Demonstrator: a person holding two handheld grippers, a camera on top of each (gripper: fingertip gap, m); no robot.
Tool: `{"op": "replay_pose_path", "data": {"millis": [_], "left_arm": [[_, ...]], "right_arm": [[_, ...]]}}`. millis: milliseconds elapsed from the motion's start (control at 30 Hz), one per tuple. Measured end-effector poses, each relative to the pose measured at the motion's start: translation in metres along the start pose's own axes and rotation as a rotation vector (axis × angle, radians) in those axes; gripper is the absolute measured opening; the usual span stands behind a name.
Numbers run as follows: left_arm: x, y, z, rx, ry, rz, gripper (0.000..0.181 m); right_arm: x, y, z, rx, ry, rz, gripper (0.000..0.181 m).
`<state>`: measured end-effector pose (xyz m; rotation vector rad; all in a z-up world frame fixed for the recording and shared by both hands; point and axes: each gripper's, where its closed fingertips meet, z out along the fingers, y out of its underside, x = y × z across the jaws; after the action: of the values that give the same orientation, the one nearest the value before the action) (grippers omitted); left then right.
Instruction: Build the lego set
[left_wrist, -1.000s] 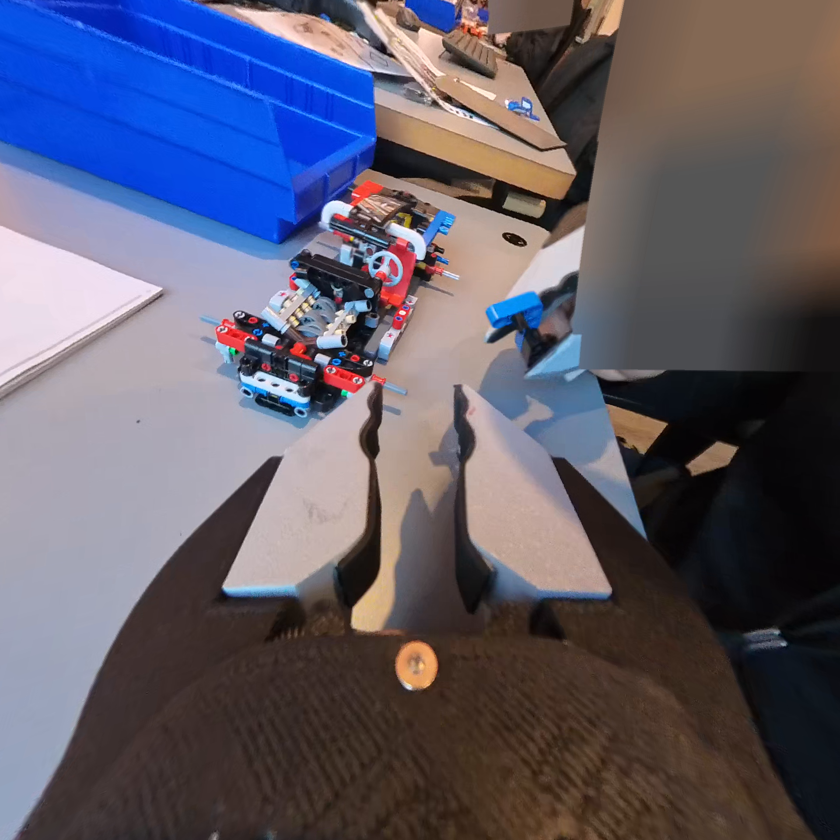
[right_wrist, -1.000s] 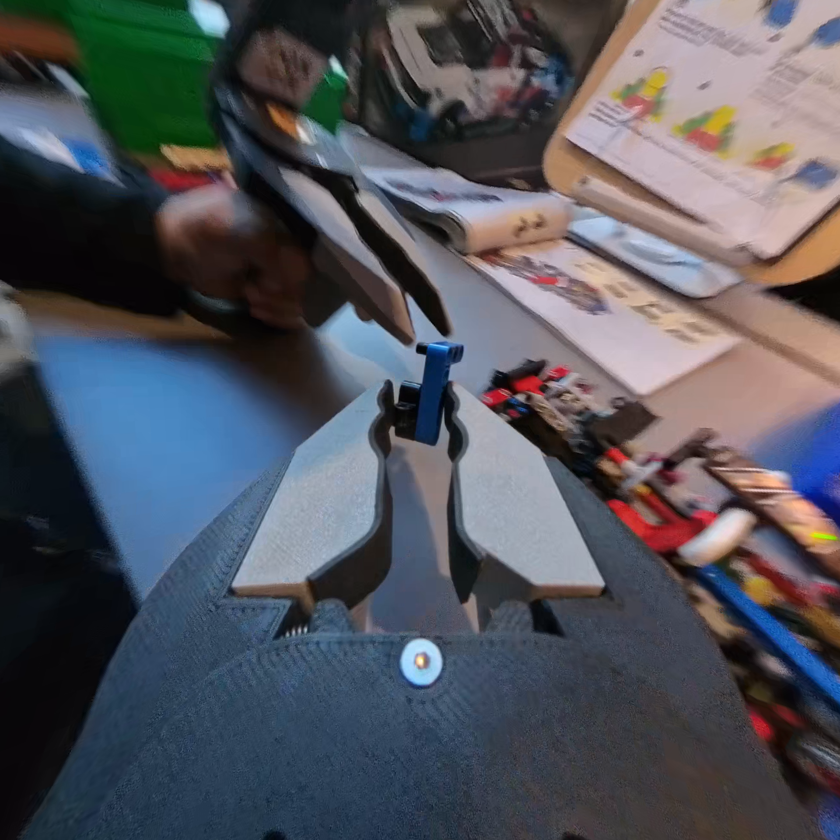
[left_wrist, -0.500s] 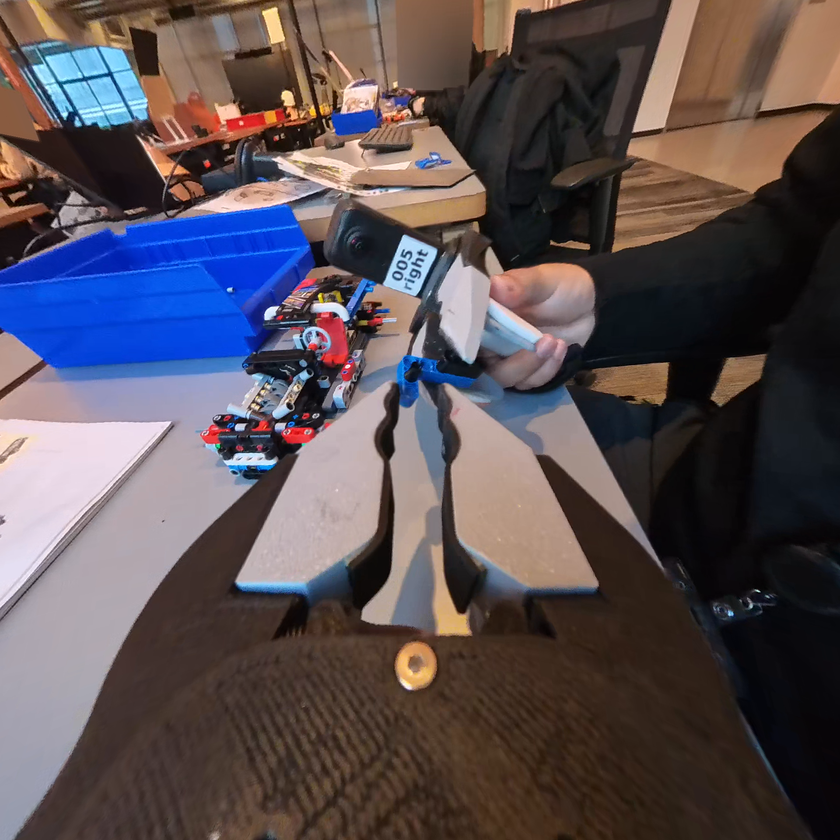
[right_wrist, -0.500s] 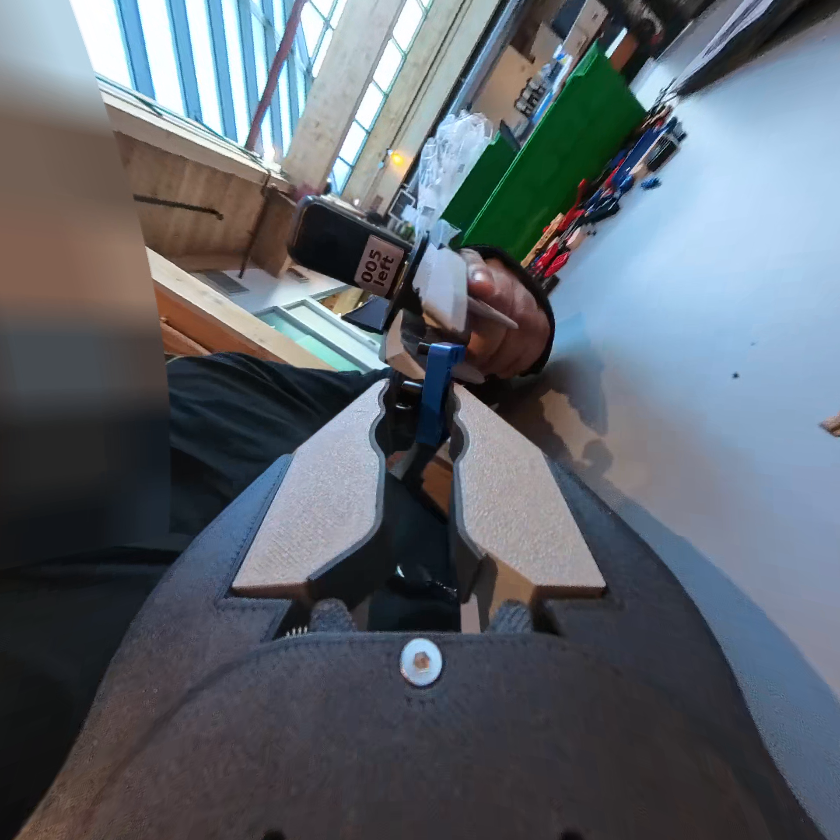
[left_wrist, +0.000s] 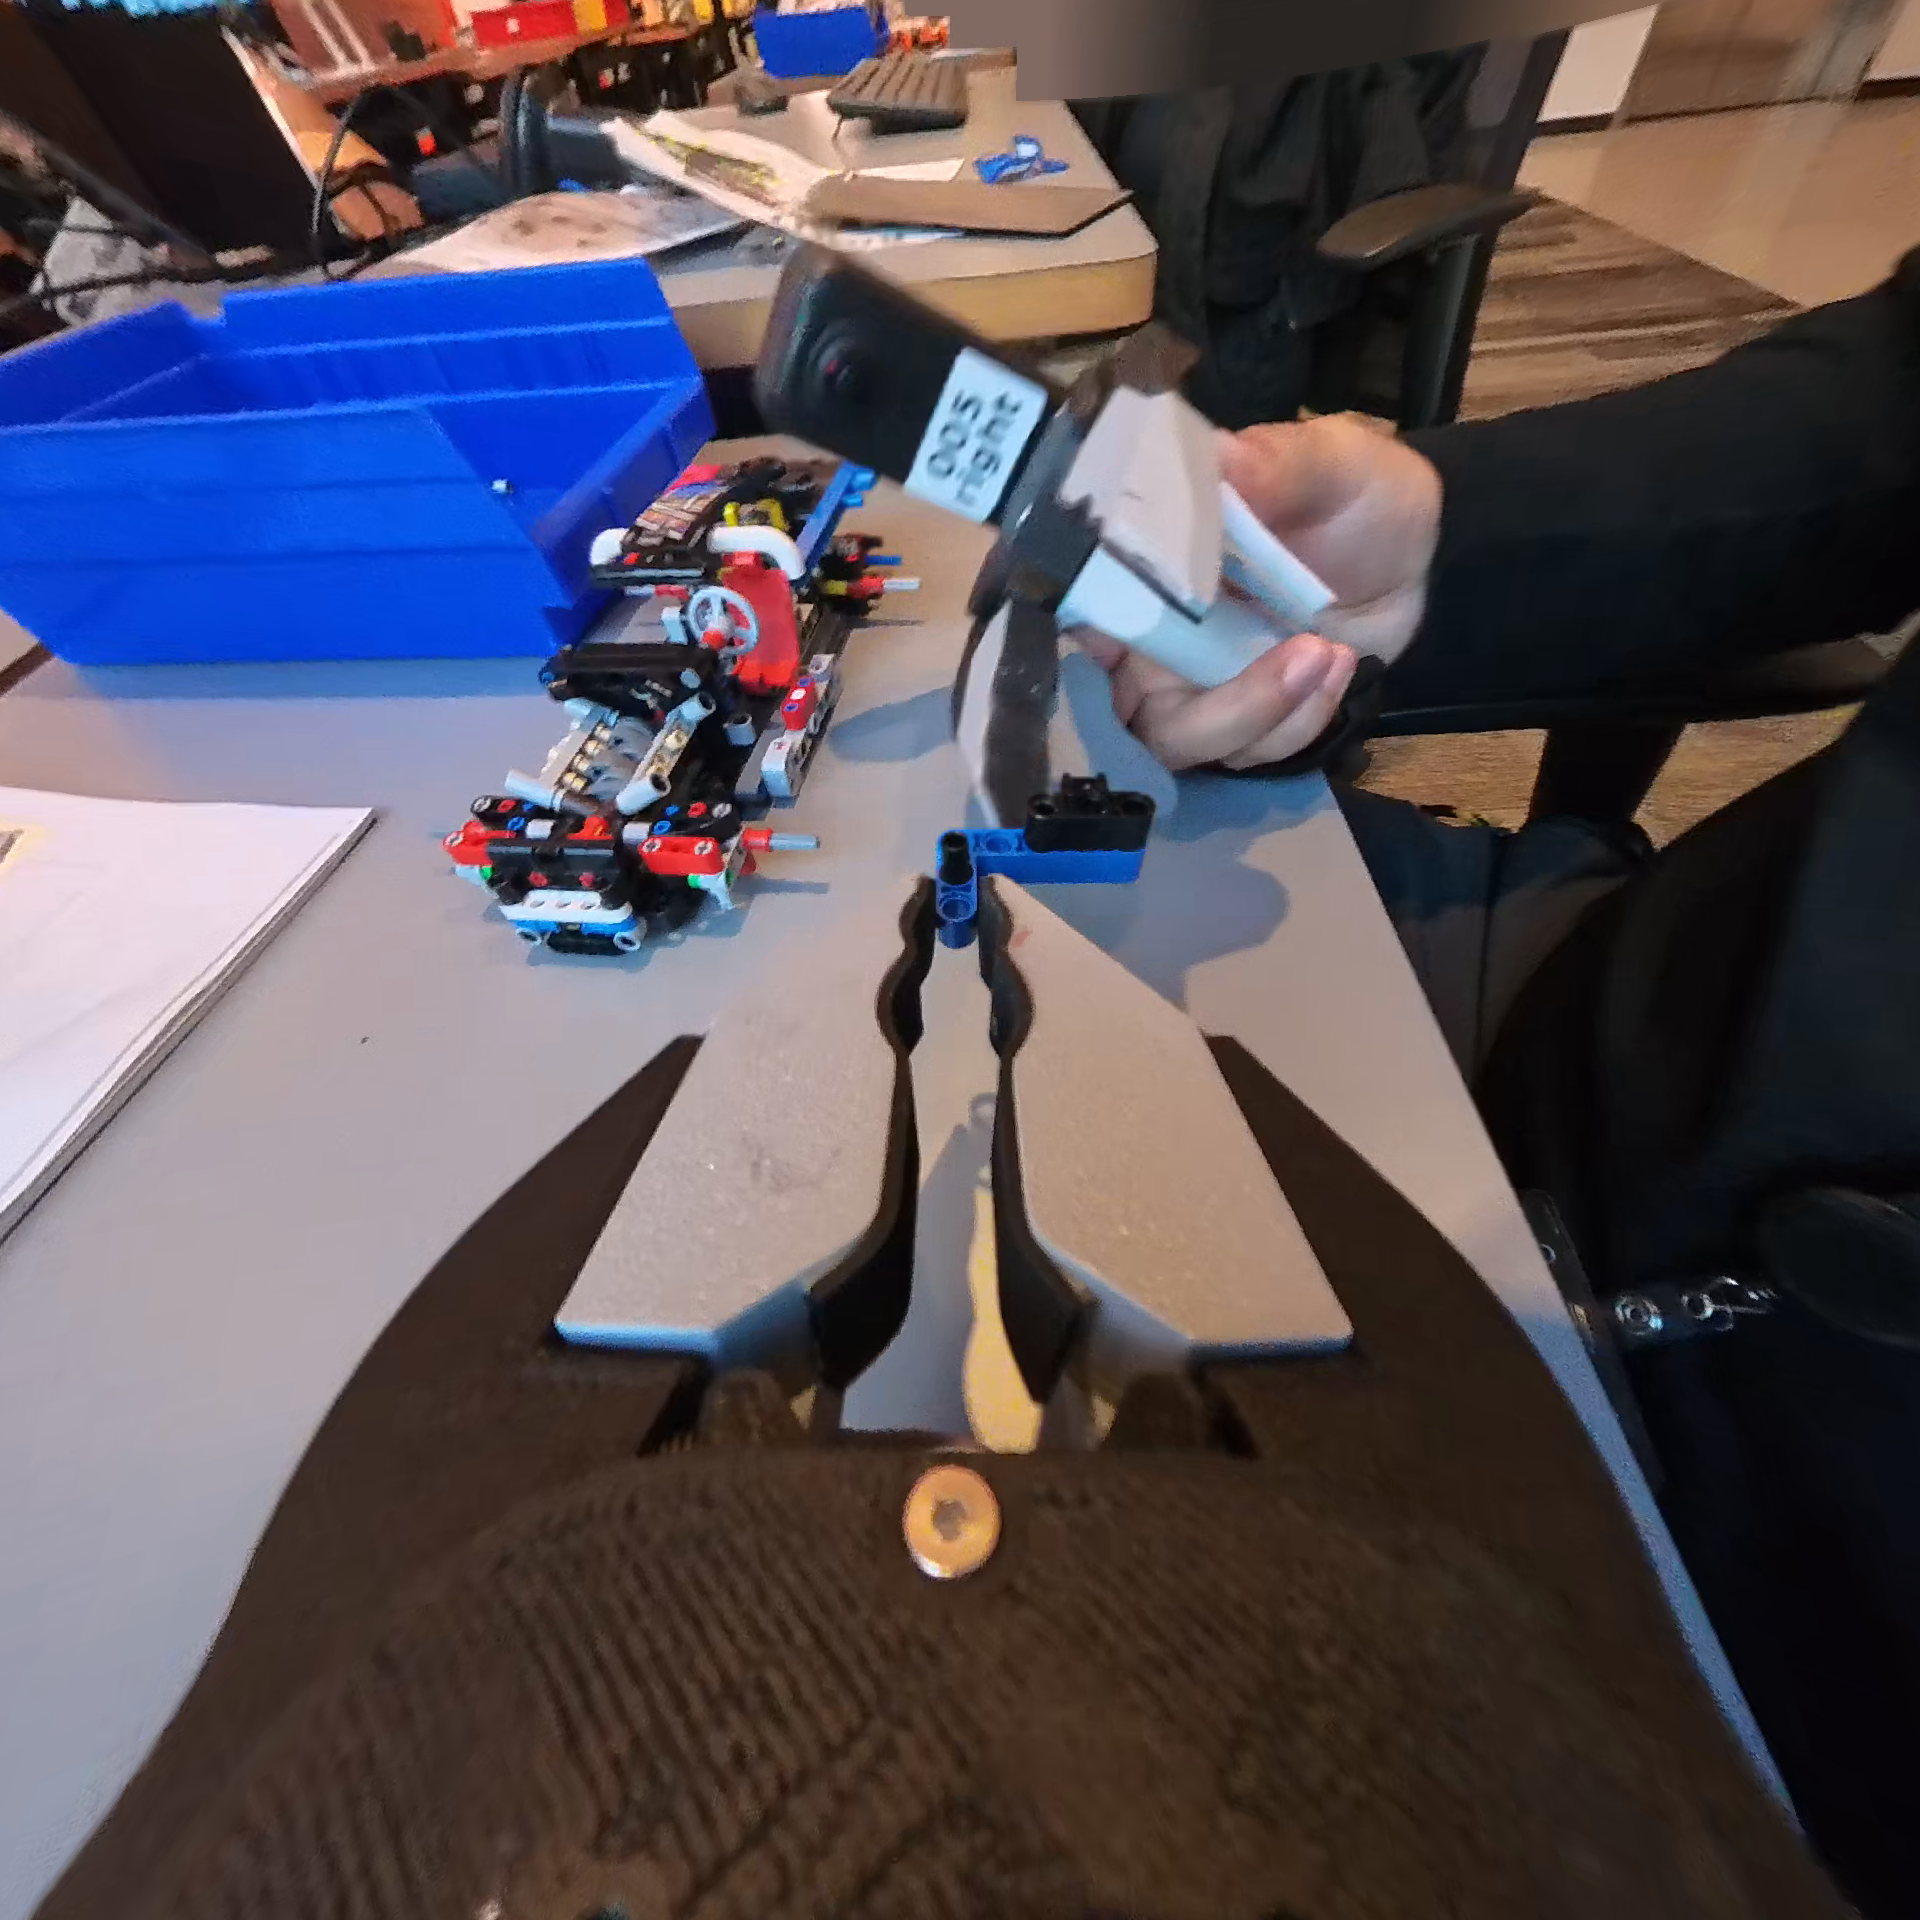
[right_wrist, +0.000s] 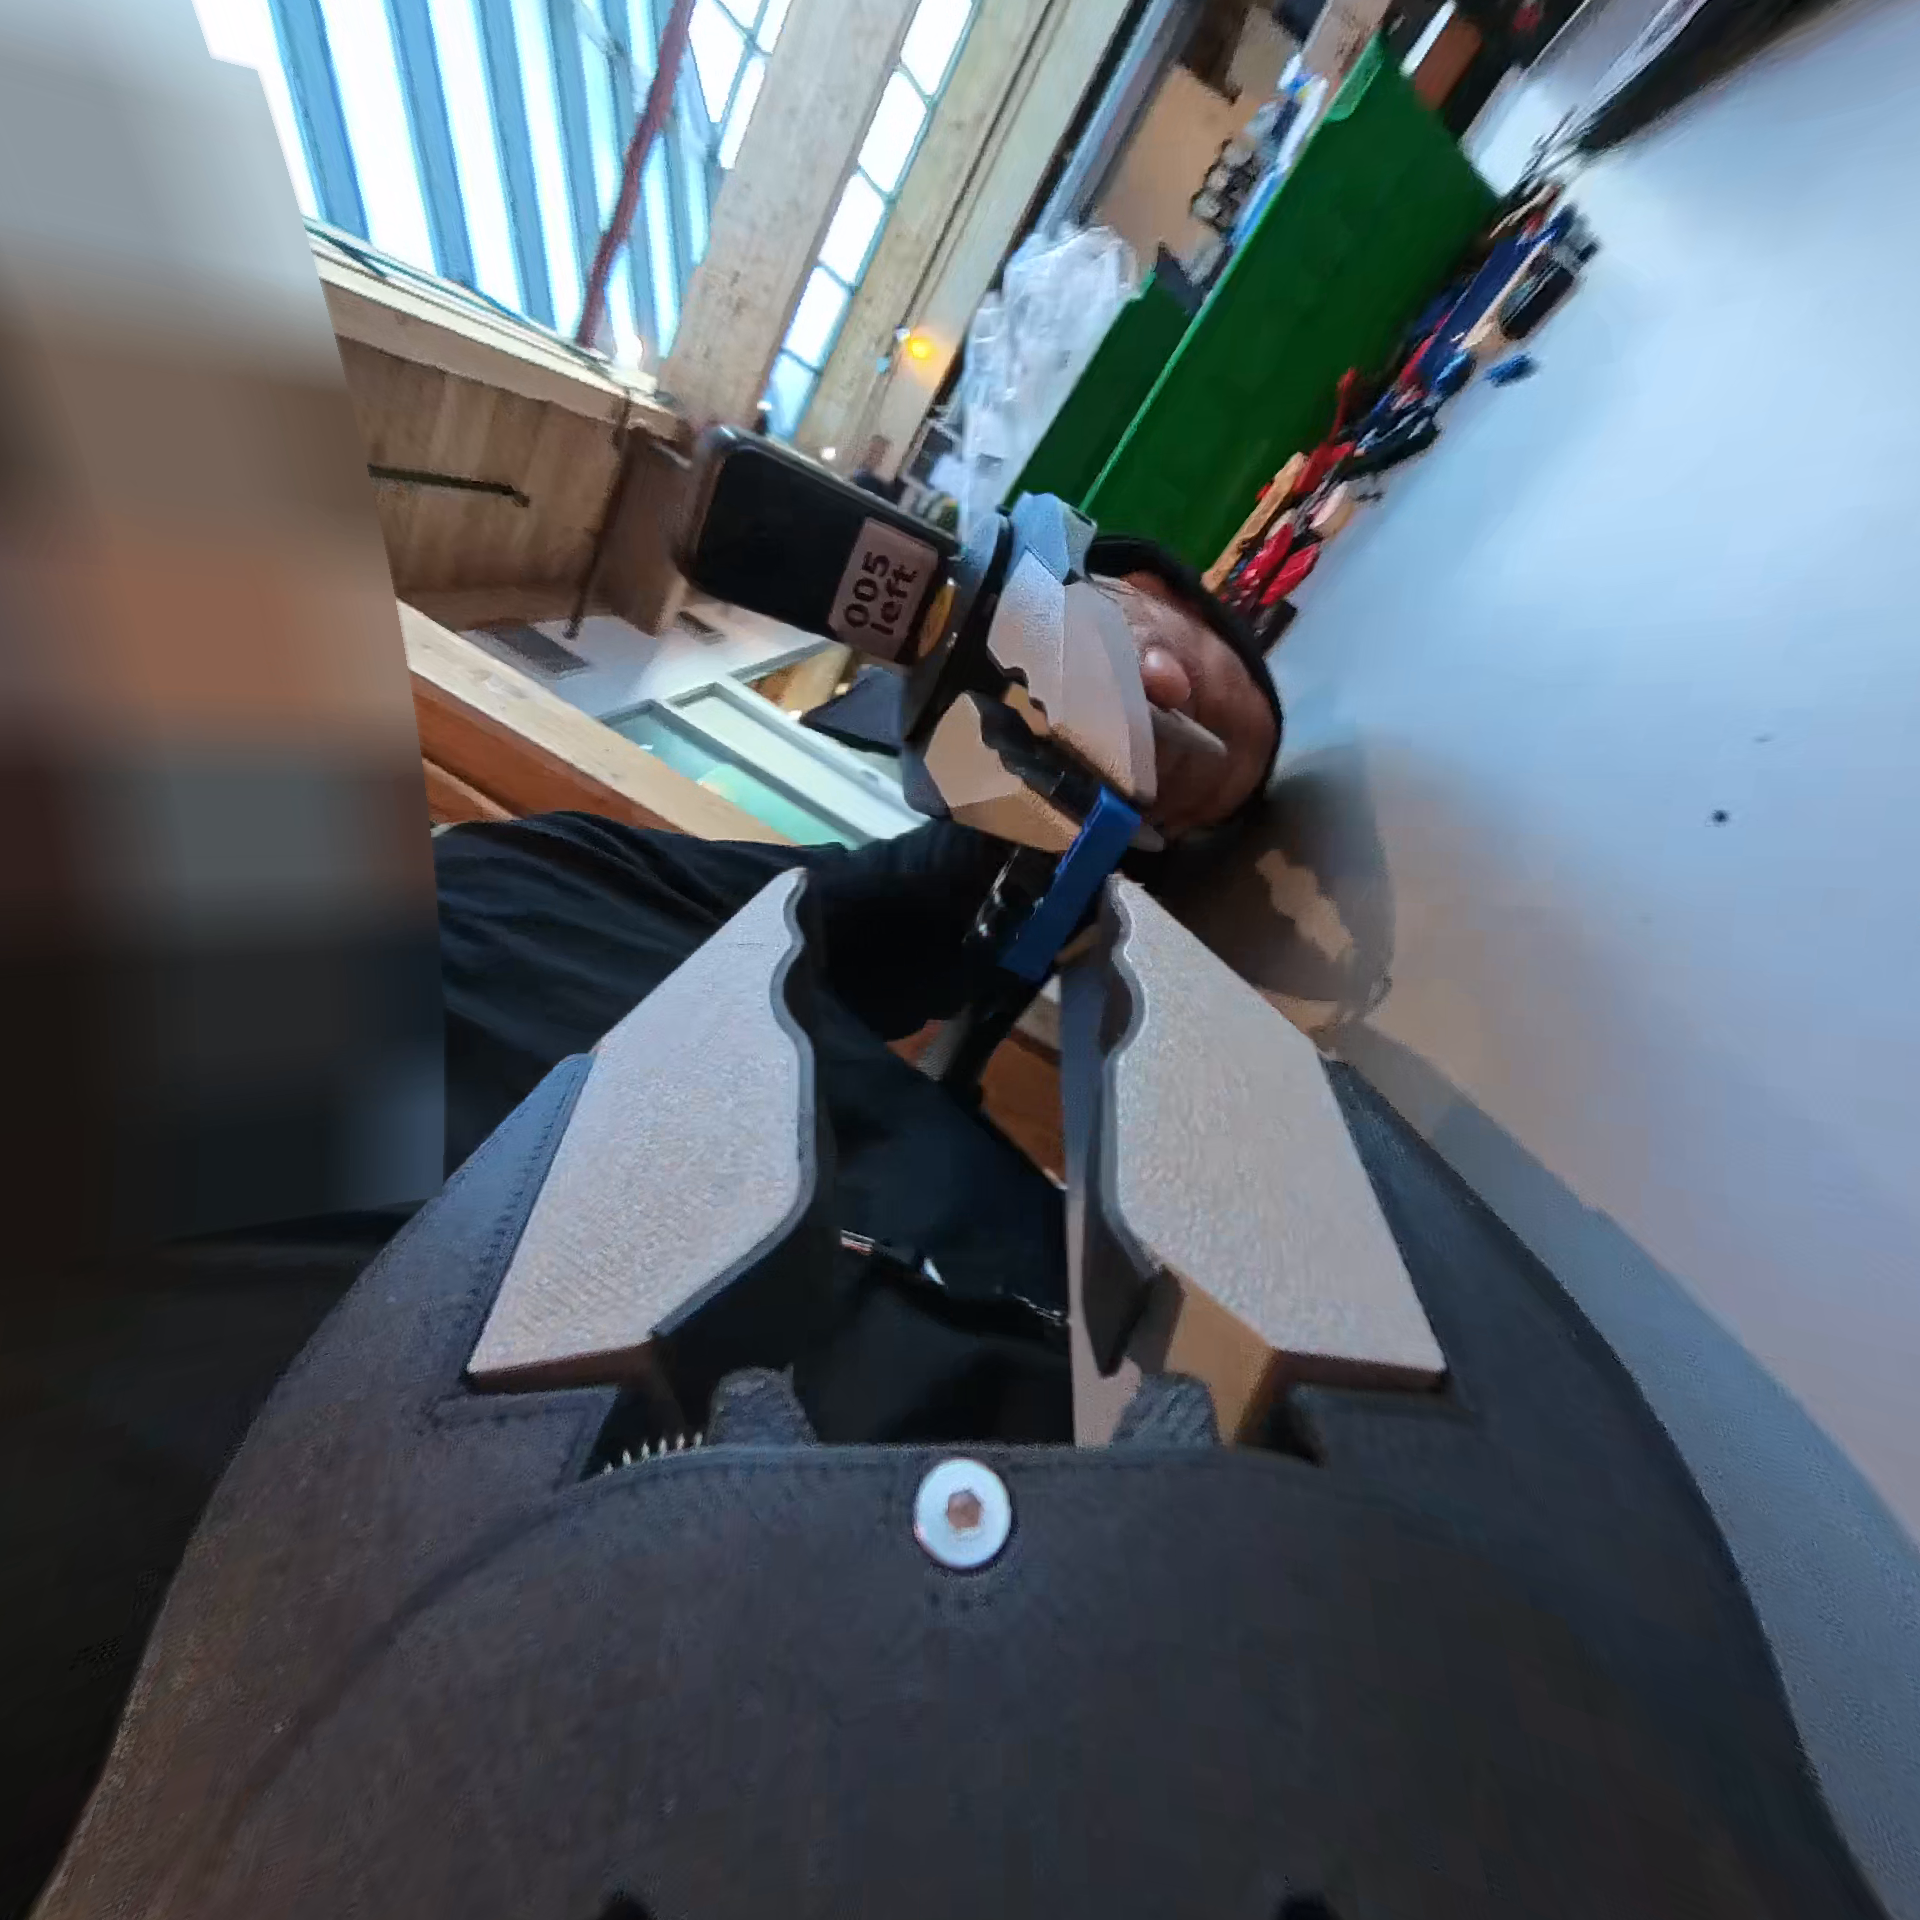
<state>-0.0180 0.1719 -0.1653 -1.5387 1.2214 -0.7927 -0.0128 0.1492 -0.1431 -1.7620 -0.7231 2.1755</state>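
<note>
The left tool (left_wrist: 954, 914) is pinching only the short end of the blue L-shaped plastic beam with a black connector (left_wrist: 1042, 847), so it could twist loose; the right tool (right_wrist: 951, 914) is gaping apart beside it, above the grey desk (left_wrist: 312, 1091), near the half-built red-and-black chassis (left_wrist: 665, 727).

Angled beam (left_wrist: 1039, 864): blue, with a black connector.
Car chassis (left_wrist: 665, 717): red, black, blue, grey.
Bin (left_wrist: 312, 457): blue.
Desk (left_wrist: 312, 1091): plain grey.
Booklet (left_wrist: 114, 925): white.
</note>
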Motion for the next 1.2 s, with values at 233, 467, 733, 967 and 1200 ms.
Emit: {"op": "replay_pose_path", "data": {"millis": [233, 467, 733, 967, 1200], "left_arm": [[-0.013, -0.004, -0.004, 0.028, -0.123, 0.061, 0.005], [-0.067, -0.001, -0.028, 0.04, -0.43, 0.098, 0.005], [-0.057, -0.047, -0.052, 0.337, -0.461, 0.326, 0.005], [-0.024, -0.056, -0.042, 0.368, -0.381, 0.427, 0.005], [-0.032, -0.06, -0.054, 0.381, -0.415, 0.445, 0.005]], "right_arm": [[0.012, 0.012, -0.013, -0.056, 0.235, -0.193, 0.038], [-0.003, 0.005, -0.007, -0.027, 0.071, -0.195, 0.037], [-0.006, -0.023, -0.004, 0.06, 0.05, -0.323, 0.038], [-0.031, -0.029, 0.029, -0.045, -0.216, -0.227, 0.038], [-0.027, -0.04, 0.041, -0.034, -0.28, -0.162, 0.017]]}}
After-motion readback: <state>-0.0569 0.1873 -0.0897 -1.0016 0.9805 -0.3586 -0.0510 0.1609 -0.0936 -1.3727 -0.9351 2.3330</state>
